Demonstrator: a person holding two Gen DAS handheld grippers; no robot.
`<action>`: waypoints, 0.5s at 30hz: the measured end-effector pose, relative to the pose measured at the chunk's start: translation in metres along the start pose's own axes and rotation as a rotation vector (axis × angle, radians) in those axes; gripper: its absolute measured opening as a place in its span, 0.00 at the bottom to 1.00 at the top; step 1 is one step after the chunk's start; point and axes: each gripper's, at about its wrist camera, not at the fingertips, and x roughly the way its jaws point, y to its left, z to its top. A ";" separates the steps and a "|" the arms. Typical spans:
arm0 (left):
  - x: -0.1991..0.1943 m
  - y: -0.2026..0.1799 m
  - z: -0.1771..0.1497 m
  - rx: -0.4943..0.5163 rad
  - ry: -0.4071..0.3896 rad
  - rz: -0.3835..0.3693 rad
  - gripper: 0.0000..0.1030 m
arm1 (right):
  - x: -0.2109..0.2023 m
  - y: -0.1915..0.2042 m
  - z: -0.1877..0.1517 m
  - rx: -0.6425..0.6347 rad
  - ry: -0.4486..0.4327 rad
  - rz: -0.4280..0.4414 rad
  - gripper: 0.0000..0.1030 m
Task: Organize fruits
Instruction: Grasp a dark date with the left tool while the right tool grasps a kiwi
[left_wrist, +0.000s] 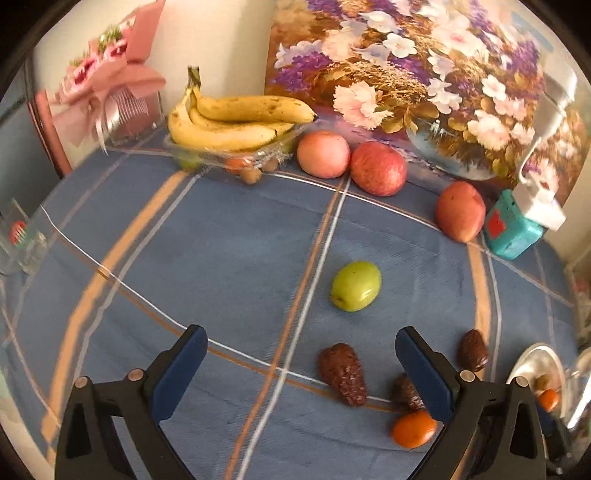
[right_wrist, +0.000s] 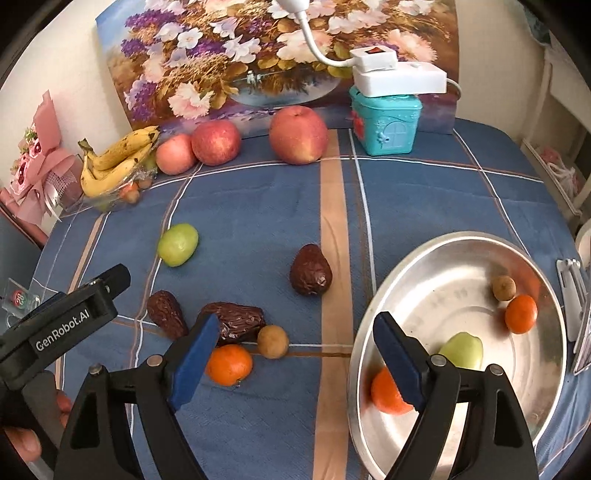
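The right gripper (right_wrist: 295, 354) is held wide open and empty at lower centre. The bowl (right_wrist: 458, 243) is seen lower right, fruit inside. The orange (right_wrist: 229, 363) lies just beside its left fingertip, likely nearest; the left gripper (left_wrist: 301, 369) is likewise wide open.

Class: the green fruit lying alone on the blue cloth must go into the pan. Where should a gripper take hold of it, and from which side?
Probably across the narrow middle of the green fruit, coming down from above. It lies on its side, slightly oval, with clear cloth all round, so the open left gripper could straddle its short width.
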 end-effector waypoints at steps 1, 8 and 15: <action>0.002 0.000 0.000 -0.004 0.008 -0.006 1.00 | 0.001 0.001 0.000 0.000 -0.001 -0.002 0.83; 0.021 0.003 -0.002 -0.020 0.067 -0.082 1.00 | 0.011 0.003 0.004 0.027 0.021 0.039 0.83; 0.036 -0.002 -0.011 -0.024 0.130 -0.142 0.84 | 0.024 0.009 0.005 0.015 0.051 0.039 0.61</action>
